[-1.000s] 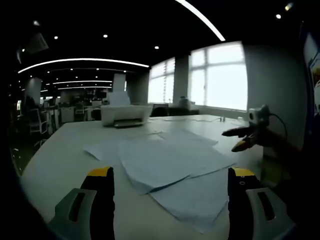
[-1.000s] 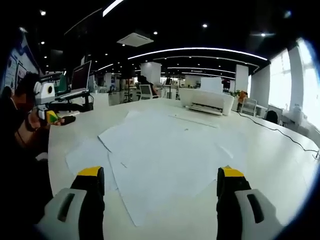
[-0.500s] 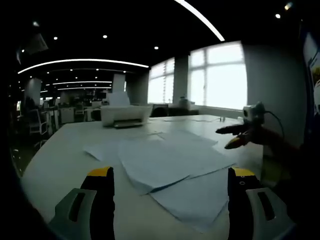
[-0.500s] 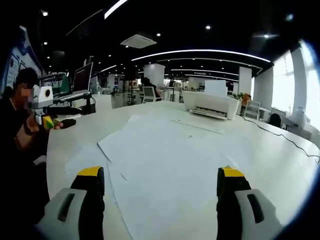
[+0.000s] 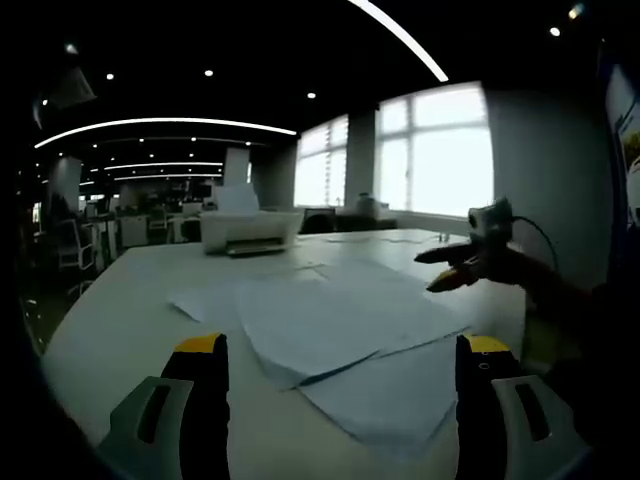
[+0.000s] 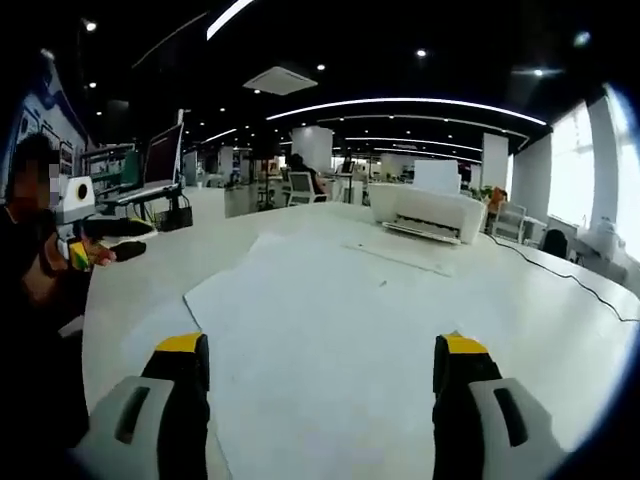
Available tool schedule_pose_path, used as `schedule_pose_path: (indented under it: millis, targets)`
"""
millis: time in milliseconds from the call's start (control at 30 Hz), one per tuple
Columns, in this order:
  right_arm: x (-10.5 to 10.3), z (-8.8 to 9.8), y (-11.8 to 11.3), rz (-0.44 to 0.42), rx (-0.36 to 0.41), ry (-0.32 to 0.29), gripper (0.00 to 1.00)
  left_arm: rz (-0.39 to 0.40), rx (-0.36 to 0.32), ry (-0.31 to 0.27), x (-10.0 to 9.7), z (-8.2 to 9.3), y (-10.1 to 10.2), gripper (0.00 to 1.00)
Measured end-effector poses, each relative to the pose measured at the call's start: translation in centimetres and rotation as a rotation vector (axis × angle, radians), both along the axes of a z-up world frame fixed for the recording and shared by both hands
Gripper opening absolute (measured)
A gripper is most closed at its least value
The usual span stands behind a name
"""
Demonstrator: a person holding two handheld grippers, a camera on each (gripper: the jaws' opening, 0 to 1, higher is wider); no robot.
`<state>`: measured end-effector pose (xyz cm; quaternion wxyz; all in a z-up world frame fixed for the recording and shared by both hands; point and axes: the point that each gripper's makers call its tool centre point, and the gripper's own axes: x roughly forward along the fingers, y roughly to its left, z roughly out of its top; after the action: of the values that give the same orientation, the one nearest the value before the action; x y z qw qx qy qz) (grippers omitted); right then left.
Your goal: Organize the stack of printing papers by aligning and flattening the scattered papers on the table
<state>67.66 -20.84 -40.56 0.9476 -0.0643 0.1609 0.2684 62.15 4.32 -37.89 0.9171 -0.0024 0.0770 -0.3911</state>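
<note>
On the white bench (image 5: 110,320), loose papers (image 5: 330,325) spread in overlapping sheets, corners askew, ahead of the left gripper (image 5: 340,350), jaws wide apart with nothing between them, above the near sheets. Same papers (image 6: 340,330) seen from the other side past the right gripper (image 6: 320,350), jaws likewise spread and empty, low over the sheets. Right gripper (image 5: 455,268) also visible at the right of the left gripper view, over the far edge of the spread, dark jaws with yellow tips apart. Left gripper (image 6: 105,240) at the left of the right gripper view, held in a hand (image 6: 50,275); jaw state there too small to tell. White printer (image 5: 250,228) farther back on the bench, beyond the papers; same printer (image 6: 425,210) in the right gripper view. Bright windows (image 5: 440,150) behind.
</note>
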Motion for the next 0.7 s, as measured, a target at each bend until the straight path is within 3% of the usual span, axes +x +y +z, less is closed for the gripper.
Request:
schedule_pose_path:
  millis: [333,700]
  targets:
    - [2.2,-0.3,0.8,0.003,0.013,0.010,0.88,0.000,0.003,-0.003,0.0,0.0,0.0,0.96]
    - [4.3,0.6,1.9,0.018,0.013,0.001,0.88,0.003,0.000,-0.004,0.1,0.1,0.4,0.96]
